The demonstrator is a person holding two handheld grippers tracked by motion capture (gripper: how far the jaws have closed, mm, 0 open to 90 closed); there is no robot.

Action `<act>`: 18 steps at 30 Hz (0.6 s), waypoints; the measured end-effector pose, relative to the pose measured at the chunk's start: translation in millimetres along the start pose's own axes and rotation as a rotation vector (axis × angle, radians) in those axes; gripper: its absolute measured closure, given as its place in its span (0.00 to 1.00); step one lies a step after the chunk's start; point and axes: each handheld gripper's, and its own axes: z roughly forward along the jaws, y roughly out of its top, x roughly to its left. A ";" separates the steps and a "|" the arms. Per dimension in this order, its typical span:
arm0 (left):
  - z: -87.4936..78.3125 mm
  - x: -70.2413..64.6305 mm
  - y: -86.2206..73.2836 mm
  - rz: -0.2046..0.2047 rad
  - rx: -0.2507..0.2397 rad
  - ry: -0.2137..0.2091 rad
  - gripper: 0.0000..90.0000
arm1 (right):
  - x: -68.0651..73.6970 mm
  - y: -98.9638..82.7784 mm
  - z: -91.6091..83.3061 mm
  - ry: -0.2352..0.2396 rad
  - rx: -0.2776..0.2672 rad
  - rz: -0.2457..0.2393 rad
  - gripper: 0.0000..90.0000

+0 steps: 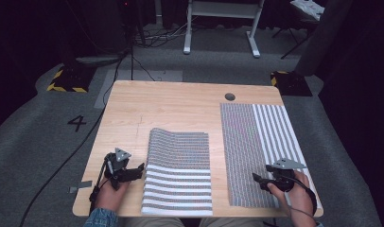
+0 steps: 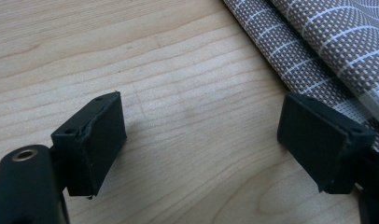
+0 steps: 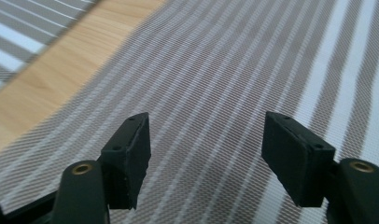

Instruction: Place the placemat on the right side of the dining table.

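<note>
Two woven placemats, striped in brown-grey and white, lie on a pale wooden table (image 1: 180, 101). The folded striped placemat (image 1: 178, 172) sits at the near middle of the table, its far half doubled over so that the finer-patterned underside faces up and the fold bulges slightly. The flat striped placemat (image 1: 258, 151) lies unfolded along the table's right side, reaching from the near edge almost to a small round cable hole (image 1: 230, 96).

The left gripper (image 1: 133, 172) rests low over bare wood just beside the folded mat's left edge, its black jaws spread wide with nothing between them; in its own view the mat's edge (image 2: 318, 51) lies just ahead and to one side. It looks placed to take hold of that edge.

The right gripper (image 1: 257, 179) hovers over the near part of the flat mat, jaws likewise wide apart and empty, the stripes (image 3: 215, 93) running beneath them. It seems poised to pick up this mat's near edge for folding.
</note>
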 end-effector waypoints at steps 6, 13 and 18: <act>0.0 0.0 0.0 0.000 0.000 0.000 0.17 | -6.5 -10.2 17.0 -0.026 0.040 0.010 0.36; -0.1 -0.6 -0.4 -0.004 0.000 0.003 0.17 | -9.6 -13.9 20.6 -0.027 -0.004 0.000 0.34; -0.4 -0.6 -0.5 -0.004 0.000 0.009 0.17 | -15.2 -9.6 24.7 -0.011 -0.005 -0.007 0.34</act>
